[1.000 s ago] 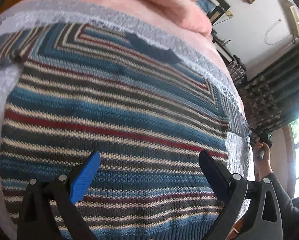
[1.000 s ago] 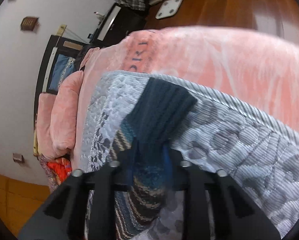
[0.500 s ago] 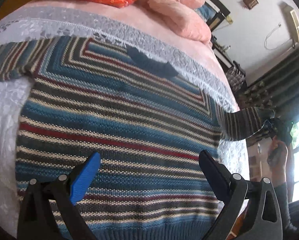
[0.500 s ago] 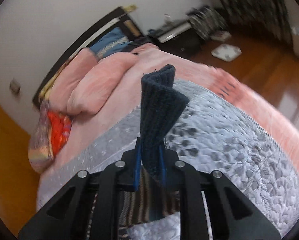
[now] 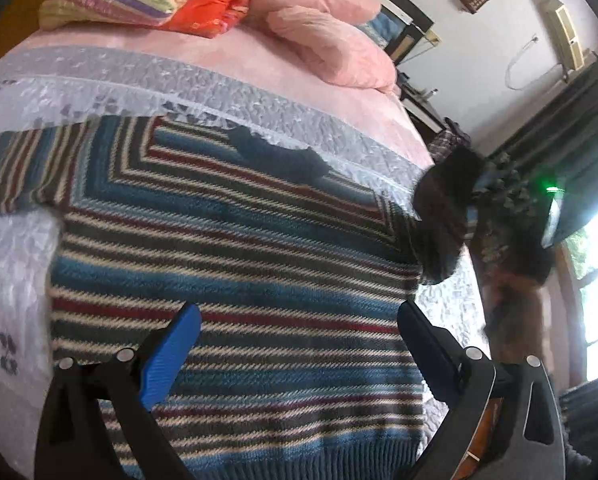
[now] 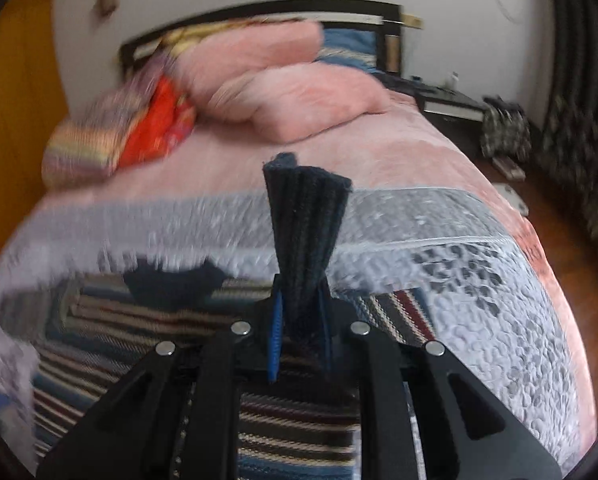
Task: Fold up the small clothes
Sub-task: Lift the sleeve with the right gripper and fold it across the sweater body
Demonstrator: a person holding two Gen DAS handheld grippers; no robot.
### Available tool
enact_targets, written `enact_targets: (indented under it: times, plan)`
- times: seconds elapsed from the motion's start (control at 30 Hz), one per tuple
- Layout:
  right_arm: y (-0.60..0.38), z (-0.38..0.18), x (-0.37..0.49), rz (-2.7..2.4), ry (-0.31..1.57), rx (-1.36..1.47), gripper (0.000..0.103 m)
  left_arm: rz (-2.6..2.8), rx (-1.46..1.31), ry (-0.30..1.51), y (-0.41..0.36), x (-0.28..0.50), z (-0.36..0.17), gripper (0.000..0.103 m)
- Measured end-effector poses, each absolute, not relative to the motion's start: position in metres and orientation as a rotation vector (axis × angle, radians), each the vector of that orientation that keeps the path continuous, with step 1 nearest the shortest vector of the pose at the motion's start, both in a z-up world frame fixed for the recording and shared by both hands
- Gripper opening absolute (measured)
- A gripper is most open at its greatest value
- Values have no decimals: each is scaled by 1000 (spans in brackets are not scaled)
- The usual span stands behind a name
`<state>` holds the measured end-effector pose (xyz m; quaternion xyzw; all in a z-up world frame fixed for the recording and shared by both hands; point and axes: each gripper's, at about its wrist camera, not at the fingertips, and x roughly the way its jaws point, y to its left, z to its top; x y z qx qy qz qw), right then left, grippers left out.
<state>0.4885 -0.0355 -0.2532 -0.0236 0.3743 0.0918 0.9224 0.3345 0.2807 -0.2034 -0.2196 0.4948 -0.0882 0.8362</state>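
— Two fingers of the left gripper [image 5: 299, 344] stand wide apart over the striped sweater [image 5: 227, 264], which lies flat on the bed [image 5: 259, 92]?
— Yes. In the right view, the right gripper [image 6: 301, 336] pinches the sweater's dark cuff [image 6: 305, 216], lifted above the body.
— Any writing?
— Letters at the pink blanket's [image 6: 535, 248] edge, unreadable.

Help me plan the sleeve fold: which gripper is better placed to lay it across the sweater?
Right. The right gripper is shut on the sleeve cuff, lifted above the sweater. The left gripper hovers open, holding nothing.
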Motion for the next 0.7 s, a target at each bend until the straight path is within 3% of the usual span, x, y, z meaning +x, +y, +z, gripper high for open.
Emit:
enact_targets:
  times: [0.3,0.47,0.57,0.7]
  plan:
    - [79,-370,476,193,867,-421,17,-229,-541,1056,289,381,-234,99]
    - [93,-393,447,271,885,-465,49,-270,-679,1099,291,418,-266,99]
    - [74,-379,417,270,862,-349,59,-315,-803,1146,282,443,-290,99]
    - [33,-370,384,182,890,-70,61,-380,-956,1218,253,474,-329,99]
